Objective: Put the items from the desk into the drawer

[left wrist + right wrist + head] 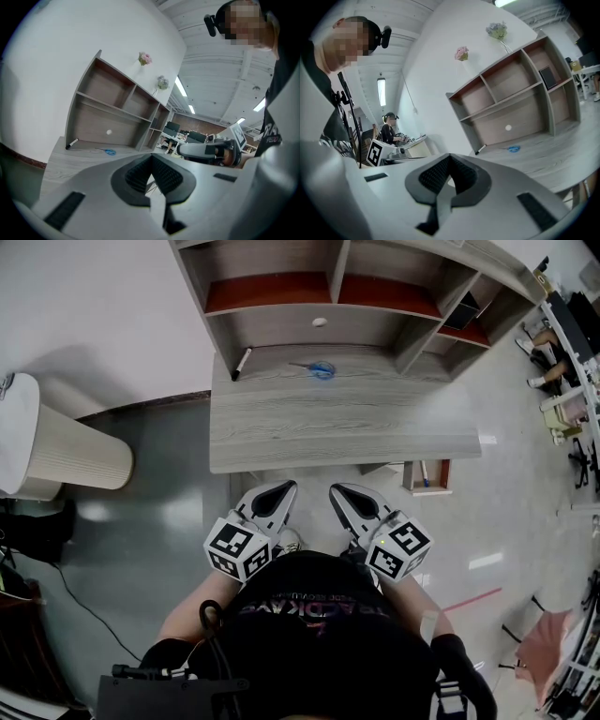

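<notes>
A black marker and blue-handled scissors lie at the back of the grey wooden desk, under its shelf unit. Both show small in the left gripper view, marker and scissors, and in the right gripper view, marker and scissors. My left gripper and right gripper are side by side close to the person's body, short of the desk's front edge. Both are shut, with nothing between the jaws. A small open drawer hangs under the desk's right end, with a thin item inside.
A shelf unit stands on the desk, with a white round spot on its back panel. A white cylindrical bin is on the floor at left. Office desks and chairs are at far right. Another person sits behind.
</notes>
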`<state>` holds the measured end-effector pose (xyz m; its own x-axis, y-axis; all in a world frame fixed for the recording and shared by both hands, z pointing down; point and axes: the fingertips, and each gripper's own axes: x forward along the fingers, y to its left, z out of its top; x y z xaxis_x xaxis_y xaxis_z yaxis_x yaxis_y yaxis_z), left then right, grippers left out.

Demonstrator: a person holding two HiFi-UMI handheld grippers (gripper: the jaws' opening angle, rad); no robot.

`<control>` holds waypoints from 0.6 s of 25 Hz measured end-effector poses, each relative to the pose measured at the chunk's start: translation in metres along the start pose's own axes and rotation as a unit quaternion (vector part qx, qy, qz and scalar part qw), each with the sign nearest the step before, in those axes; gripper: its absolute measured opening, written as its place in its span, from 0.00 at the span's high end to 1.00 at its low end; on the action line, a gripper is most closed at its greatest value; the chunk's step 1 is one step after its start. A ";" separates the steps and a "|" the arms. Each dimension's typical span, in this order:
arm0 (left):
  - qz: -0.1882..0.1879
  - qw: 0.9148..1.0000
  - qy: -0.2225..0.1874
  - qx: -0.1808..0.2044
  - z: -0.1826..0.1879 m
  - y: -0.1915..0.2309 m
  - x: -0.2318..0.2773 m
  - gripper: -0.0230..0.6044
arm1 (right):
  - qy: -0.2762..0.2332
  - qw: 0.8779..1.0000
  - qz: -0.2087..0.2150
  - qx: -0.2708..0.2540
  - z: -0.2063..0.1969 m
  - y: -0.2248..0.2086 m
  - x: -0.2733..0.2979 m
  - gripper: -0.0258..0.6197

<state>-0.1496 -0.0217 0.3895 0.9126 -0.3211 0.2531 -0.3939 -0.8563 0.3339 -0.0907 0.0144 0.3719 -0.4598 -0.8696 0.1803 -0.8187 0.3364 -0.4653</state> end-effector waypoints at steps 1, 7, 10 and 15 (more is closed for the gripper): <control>-0.001 1.000 -0.001 0.000 0.001 0.001 -0.001 0.95 | -0.001 1.000 -0.002 -0.001 0.000 0.001 0.001 0.93; -0.010 1.000 0.000 0.001 0.001 0.006 -0.007 0.95 | -0.006 1.000 -0.016 -0.004 0.000 0.004 0.003 0.93; -0.012 1.000 -0.002 0.001 0.002 0.008 -0.007 0.95 | -0.007 1.000 -0.026 0.000 0.000 0.001 0.001 0.93; -0.010 1.000 -0.005 0.004 0.004 0.007 -0.005 0.95 | -0.008 0.999 -0.033 -0.006 0.005 -0.005 -0.001 0.93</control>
<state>-0.1568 -0.0277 0.3871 0.9216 -0.3069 0.2378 -0.3741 -0.8658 0.3323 -0.0844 0.0116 0.3699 -0.3990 -0.8958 0.1957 -0.8515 0.2828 -0.4416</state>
